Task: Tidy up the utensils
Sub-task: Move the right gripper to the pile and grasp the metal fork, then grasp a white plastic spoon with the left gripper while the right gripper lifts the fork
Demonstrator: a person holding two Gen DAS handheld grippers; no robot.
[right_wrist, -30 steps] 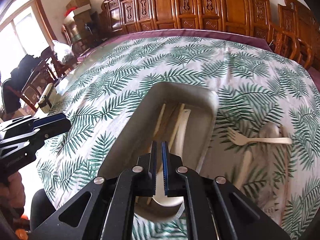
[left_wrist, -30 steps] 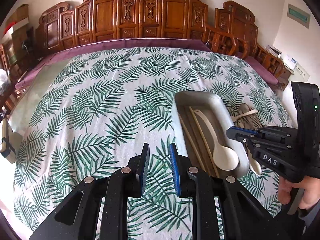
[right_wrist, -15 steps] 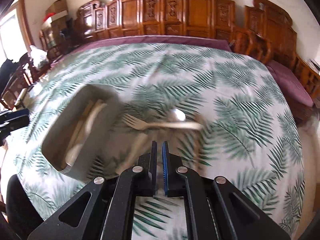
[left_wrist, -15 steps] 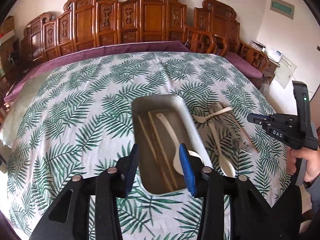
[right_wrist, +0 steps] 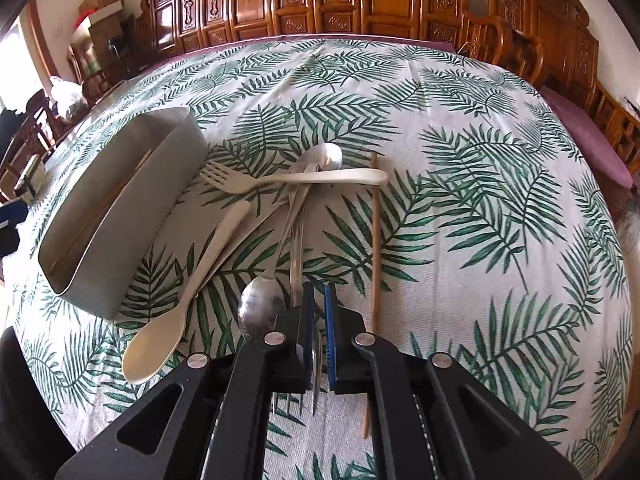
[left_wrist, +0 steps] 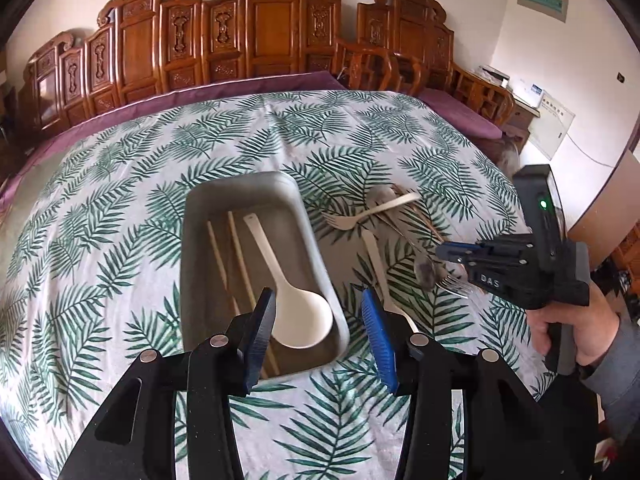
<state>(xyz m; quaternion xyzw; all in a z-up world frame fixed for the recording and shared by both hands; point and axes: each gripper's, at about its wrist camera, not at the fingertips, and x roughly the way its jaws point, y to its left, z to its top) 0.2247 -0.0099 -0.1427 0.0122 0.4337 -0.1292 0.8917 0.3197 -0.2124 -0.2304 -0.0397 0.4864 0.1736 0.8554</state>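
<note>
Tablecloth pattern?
Green palm-frond leaves printed on a white tablecloth; the right wrist view shows it best.

light: soft daylight | focus: mostly sharp | edges: fisheye bending, dark corners

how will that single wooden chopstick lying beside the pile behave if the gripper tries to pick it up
The chopstick looks thin, straight and stiff, so it probably won't bend. It is likely light, and may roll on the tablecloth. Lying flat, it could slip from the pads.
</note>
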